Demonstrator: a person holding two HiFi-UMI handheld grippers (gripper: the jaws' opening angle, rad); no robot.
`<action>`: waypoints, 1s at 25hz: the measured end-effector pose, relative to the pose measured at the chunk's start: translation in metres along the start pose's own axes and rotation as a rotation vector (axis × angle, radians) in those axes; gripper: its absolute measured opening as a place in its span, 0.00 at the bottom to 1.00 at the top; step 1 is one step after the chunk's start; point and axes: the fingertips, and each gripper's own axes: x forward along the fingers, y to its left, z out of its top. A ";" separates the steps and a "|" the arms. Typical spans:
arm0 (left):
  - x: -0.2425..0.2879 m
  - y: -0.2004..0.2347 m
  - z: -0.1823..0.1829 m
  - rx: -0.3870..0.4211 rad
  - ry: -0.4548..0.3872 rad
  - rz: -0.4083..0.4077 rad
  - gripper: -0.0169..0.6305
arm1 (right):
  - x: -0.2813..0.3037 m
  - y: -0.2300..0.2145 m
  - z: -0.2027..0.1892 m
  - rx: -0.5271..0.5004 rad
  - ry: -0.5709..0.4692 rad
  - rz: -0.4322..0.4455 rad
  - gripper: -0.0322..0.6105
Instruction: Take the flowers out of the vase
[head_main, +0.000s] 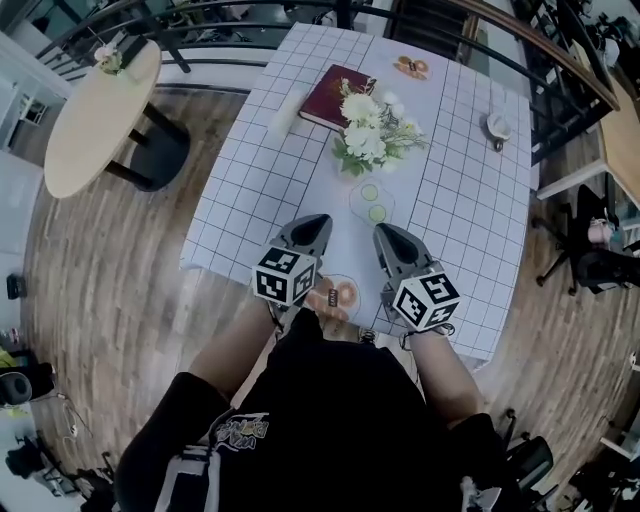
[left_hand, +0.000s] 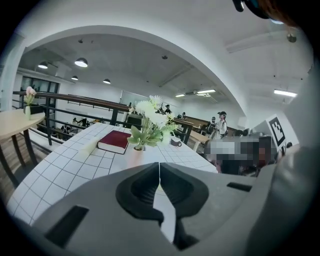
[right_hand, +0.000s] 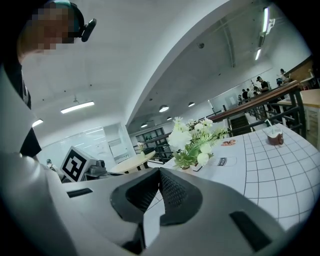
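Left gripper (head_main: 320, 220): mine, jaws pressed together on nothing, over the near edge of the table (head_main: 250, 200).
Right gripper (head_main: 381, 232): also pressed together and empty, at 3 o'clock of the left.
Vase (head_main: 372, 202): clear, near both tips at 12 o'clock, untouched.
Flowers (head_main: 375, 130): white, standing in the vase, 12 o'clock.
Book (head_main: 335, 95): red, 11 o'clock of the flowers.
Risk: I judge a sideways tug on the stems could tip the unsteadied vase. A nudge from my closed tips could topple it too.
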 end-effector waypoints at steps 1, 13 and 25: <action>0.005 0.004 0.000 0.005 0.004 -0.006 0.04 | 0.003 -0.002 -0.001 0.000 0.002 -0.009 0.08; 0.069 0.048 -0.005 0.079 0.043 -0.052 0.23 | 0.033 -0.024 -0.018 0.031 0.034 -0.113 0.08; 0.144 0.079 -0.007 0.275 0.113 -0.142 0.43 | 0.059 -0.039 -0.036 0.081 0.052 -0.218 0.08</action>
